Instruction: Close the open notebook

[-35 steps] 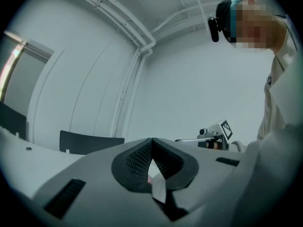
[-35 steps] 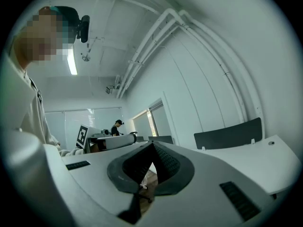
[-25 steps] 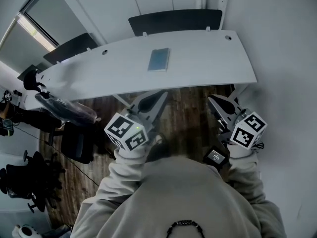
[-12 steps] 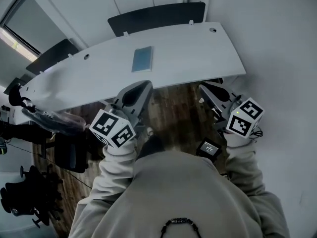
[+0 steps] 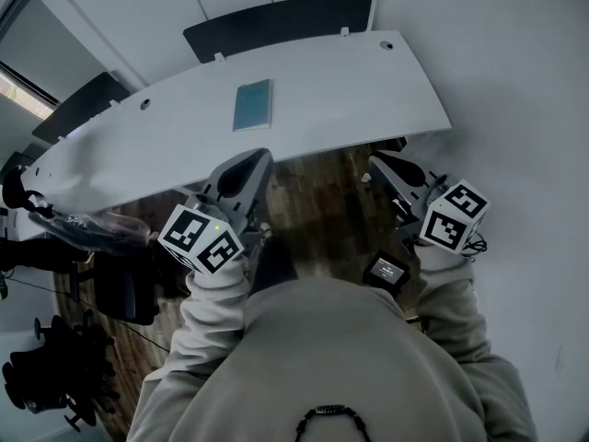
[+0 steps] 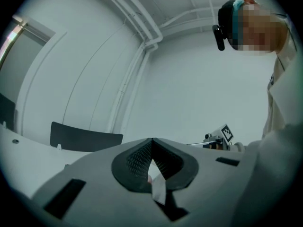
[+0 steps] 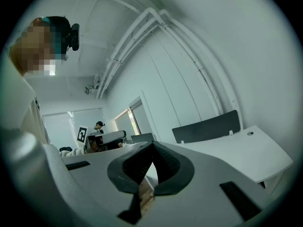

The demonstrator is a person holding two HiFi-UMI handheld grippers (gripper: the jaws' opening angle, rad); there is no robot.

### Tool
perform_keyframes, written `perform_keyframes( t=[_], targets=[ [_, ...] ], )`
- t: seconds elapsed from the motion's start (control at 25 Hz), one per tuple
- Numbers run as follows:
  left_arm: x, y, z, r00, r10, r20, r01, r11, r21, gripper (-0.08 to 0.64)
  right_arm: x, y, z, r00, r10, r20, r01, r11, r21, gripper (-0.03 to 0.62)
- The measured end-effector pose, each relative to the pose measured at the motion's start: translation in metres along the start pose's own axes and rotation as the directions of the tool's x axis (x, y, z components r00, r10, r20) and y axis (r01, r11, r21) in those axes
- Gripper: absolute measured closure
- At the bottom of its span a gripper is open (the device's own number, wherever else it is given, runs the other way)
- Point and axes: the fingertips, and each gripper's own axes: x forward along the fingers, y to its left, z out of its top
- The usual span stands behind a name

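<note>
A thin blue-grey notebook (image 5: 252, 105) lies flat on the long white table (image 5: 368, 90), with only its cover showing. Both grippers hang in the air in front of the table's near edge, apart from the notebook. My left gripper (image 5: 258, 158) is shut and its tips point toward the table below the notebook. The right gripper (image 5: 375, 162) is also shut and empty, further right. In the left gripper view the jaws (image 6: 152, 140) meet at their tips with nothing between them. The right gripper view shows the same for its jaws (image 7: 152, 144). Neither gripper view shows the notebook.
A dark panel (image 5: 276, 21) runs along the table's far side against the wall. An office chair (image 5: 120, 274) and a plastic-wrapped bundle (image 5: 92, 228) stand at the left on the wooden floor (image 5: 322, 201). A white wall (image 5: 515, 109) closes the right side. A small device (image 5: 386, 271) hangs at my waist.
The head view has swung, so the table and notebook sit further left in the picture. Both grippers stay shut and have drifted slightly left and up toward the table edge.
</note>
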Motion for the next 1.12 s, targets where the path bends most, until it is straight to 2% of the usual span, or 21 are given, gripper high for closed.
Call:
perform_keyframes(
  t=[0.24,0.44,0.64,0.88,1.0,1.12],
  targets=[
    [0.003,0.024,-0.003,1.0,-0.009,-0.005,0.008,1.0,-0.022,0.558,0.032,-0.008,-0.003,1.0,0.005,-0.028,-0.005,1.0,0.009,0.572],
    [-0.008,0.059,-0.021,1.0,0.021,-0.002,-0.021,0.998,-0.067,0.558,0.064,-0.005,-0.019,0.997,0.022,-0.067,-0.022,1.0,0.007,0.572],
    [-0.007,0.109,-0.017,0.998,0.062,0.027,-0.06,0.996,-0.069,0.558,0.101,-0.023,-0.024,0.996,0.038,-0.086,-0.037,0.999,0.012,0.572],
    [-0.001,0.176,-0.023,0.999,0.048,-0.012,-0.049,0.996,-0.081,0.558,0.176,-0.04,-0.025,0.988,0.06,-0.145,-0.056,0.998,0.028,0.572],
    [-0.002,0.219,-0.014,0.998,0.065,-0.003,-0.065,0.992,-0.109,0.558,0.221,-0.05,-0.019,0.978,0.069,-0.196,-0.069,0.998,0.007,0.572],
    [-0.002,0.268,-0.016,0.996,0.086,-0.012,-0.087,0.987,-0.135,0.558,0.268,-0.056,-0.01,0.976,0.092,-0.2,-0.09,0.996,0.018,0.572]
  ],
)
